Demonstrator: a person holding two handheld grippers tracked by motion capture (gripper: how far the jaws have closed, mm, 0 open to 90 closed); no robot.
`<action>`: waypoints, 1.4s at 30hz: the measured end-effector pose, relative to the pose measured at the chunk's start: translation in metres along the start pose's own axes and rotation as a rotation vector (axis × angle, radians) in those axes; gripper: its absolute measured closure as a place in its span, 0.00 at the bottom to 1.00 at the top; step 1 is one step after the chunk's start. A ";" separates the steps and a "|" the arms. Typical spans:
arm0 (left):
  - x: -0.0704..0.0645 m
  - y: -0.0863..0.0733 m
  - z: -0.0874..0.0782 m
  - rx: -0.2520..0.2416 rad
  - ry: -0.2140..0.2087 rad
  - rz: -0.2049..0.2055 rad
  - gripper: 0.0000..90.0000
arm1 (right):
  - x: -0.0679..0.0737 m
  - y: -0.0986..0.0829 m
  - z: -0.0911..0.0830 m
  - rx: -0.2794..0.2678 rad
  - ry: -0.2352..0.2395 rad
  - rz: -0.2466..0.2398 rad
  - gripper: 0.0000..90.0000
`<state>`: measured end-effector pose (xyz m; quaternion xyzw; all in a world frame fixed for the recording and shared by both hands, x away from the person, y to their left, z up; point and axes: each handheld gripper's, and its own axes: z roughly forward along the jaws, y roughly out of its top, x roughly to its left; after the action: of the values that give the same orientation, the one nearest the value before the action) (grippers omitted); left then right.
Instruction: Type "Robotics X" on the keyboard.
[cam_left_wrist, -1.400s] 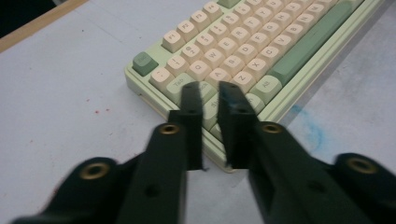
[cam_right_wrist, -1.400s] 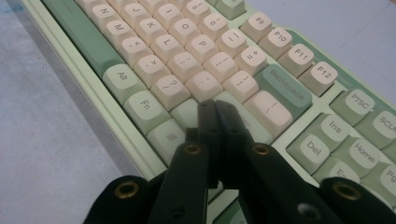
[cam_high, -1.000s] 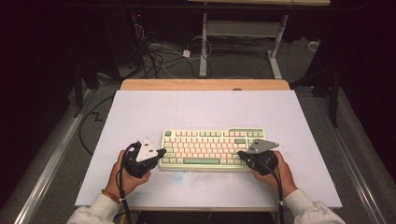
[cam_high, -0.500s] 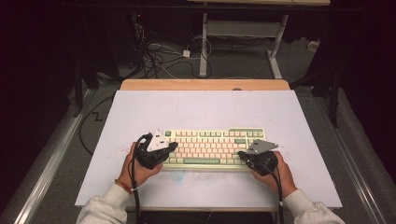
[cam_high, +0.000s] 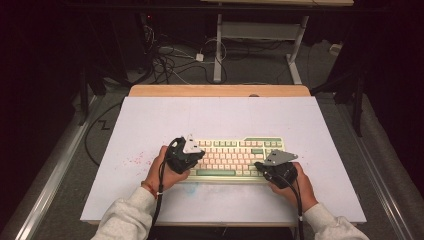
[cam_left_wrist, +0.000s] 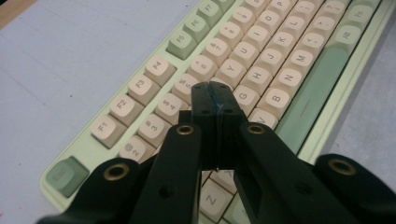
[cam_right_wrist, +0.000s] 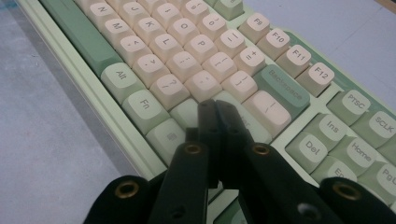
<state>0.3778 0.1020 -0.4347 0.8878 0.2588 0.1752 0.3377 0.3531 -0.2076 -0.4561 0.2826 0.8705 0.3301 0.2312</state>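
Keyboard (cam_high: 232, 157) unmoved; left tongs (cam_left_wrist: 215, 88) shifted inward, apparently touching keys, both tongs pressed together.

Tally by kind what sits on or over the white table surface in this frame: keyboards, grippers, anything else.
Keyboard: 1, green and cream
Grippers: 2, left gripper and right gripper, each with jaws closed over the keys
Other loose items: 0
Total: 3
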 end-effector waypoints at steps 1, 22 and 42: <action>0.001 0.003 0.005 0.012 -0.006 -0.002 0.97 | 0.000 0.000 0.000 0.001 0.001 0.001 1.00; 0.005 0.011 0.029 0.074 0.015 -0.014 0.96 | 0.001 0.000 0.000 0.001 -0.005 -0.008 1.00; 0.003 0.012 0.029 0.087 0.023 0.003 0.96 | 0.001 0.000 -0.001 0.004 -0.007 -0.014 1.00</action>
<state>0.3987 0.0811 -0.4467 0.9001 0.2688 0.1743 0.2954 0.3520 -0.2069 -0.4558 0.2782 0.8723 0.3257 0.2360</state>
